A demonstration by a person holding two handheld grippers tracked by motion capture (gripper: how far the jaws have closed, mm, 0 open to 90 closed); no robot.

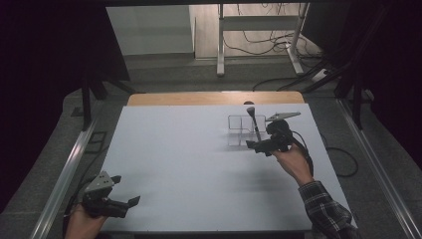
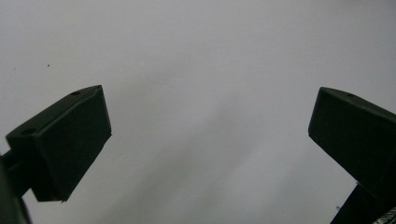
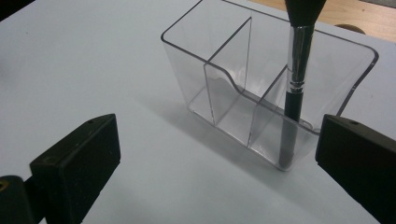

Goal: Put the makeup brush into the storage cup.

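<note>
A clear plastic organizer [image 1: 240, 130] [image 3: 243, 88] with several compartments stands on the white table top [image 1: 189, 164], right of the middle. A makeup brush [image 1: 254, 121] [image 3: 296, 70] leans in one end compartment, with its black handle down and its bristles up. My right gripper [image 1: 255, 146] [image 3: 219, 140] hovers just in front of the organizer, open, with nothing between its jaws. My left gripper [image 1: 125, 190] [image 2: 210, 112] is at the near left corner of the table, open over bare white surface.
Beyond the white sheet a strip of wooden table edge [image 1: 214, 98] shows. A white metal stand [image 1: 259, 30] and loose cables [image 1: 278, 47] sit on the floor behind. Metal rails [image 1: 69, 164] run along both sides of the table.
</note>
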